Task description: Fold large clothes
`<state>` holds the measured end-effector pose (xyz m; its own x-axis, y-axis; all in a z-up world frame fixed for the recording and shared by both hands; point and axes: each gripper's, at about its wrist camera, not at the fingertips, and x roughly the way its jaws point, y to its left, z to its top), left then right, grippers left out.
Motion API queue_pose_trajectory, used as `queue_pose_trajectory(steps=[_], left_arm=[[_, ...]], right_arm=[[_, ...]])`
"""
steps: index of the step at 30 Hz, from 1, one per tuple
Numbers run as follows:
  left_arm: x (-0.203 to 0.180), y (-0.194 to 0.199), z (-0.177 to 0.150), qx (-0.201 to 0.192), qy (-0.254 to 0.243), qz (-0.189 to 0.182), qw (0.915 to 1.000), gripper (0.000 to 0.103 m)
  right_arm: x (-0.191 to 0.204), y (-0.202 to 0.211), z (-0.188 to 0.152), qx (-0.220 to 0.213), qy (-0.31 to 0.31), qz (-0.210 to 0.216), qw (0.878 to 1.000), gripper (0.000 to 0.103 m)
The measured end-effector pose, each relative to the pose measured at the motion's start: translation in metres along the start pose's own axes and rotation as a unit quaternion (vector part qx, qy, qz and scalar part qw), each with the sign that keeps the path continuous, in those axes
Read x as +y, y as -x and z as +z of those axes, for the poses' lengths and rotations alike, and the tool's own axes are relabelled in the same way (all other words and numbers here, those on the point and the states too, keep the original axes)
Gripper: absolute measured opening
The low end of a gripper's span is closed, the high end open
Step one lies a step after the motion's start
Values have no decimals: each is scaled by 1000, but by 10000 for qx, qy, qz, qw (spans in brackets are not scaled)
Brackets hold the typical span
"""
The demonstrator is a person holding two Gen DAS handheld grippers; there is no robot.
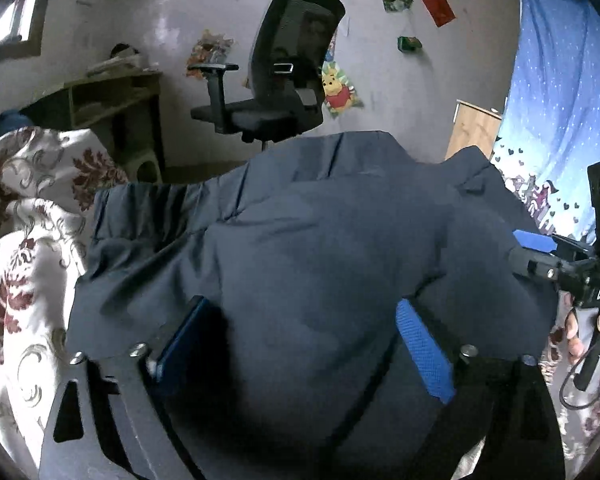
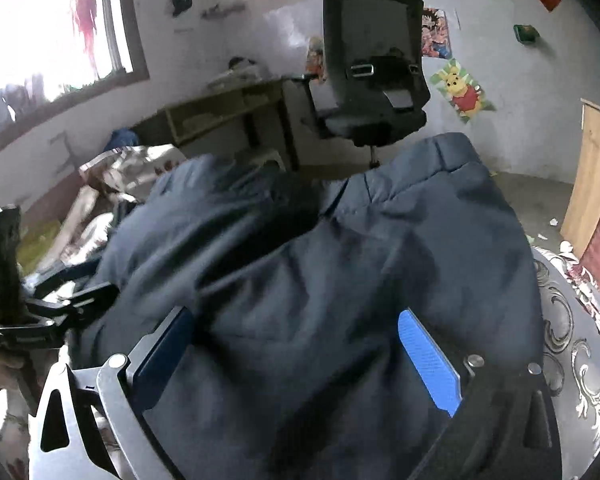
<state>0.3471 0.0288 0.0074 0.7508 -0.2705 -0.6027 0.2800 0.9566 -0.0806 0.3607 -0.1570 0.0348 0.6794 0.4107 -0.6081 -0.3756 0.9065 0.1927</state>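
On the floral bedspread [image 1: 24, 264] | navy garment [image 1: 300, 240] | both hand-held grippers spread wide, gripping nothing | "DAS" lettering

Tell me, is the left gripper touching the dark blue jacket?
Touching. In the left wrist view the left gripper has the jacket bunched between its open fingers, cloth against both pads.

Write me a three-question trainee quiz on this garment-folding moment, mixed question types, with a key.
1. True or false: the dark navy garment lies on a floral bedspread.
2. What stands behind the garment by the wall? A) office chair B) ladder C) bicycle
3. Fill in: the pads on the left gripper and right gripper are coloured ____.

Key: 1 true; 2 A, the office chair; 3 blue. Both grippers stand open, fabric between their fingers.
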Motion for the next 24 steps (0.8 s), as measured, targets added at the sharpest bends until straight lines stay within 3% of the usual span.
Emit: queue_pose_trajectory(steps=[4, 14, 24], left_arm=[[0, -25, 7, 42, -22, 28, 10000, 100], [16, -66, 28, 135, 168, 54, 9998, 100], [33, -103, 41, 465, 386, -19, 9982, 102]], right_arm=[[-5, -15, 7, 75, -34, -237, 9997, 103], [-55, -52, 23, 292, -202, -913, 9952, 103], [-101, -83, 31, 560, -854, -784, 9917, 103]])
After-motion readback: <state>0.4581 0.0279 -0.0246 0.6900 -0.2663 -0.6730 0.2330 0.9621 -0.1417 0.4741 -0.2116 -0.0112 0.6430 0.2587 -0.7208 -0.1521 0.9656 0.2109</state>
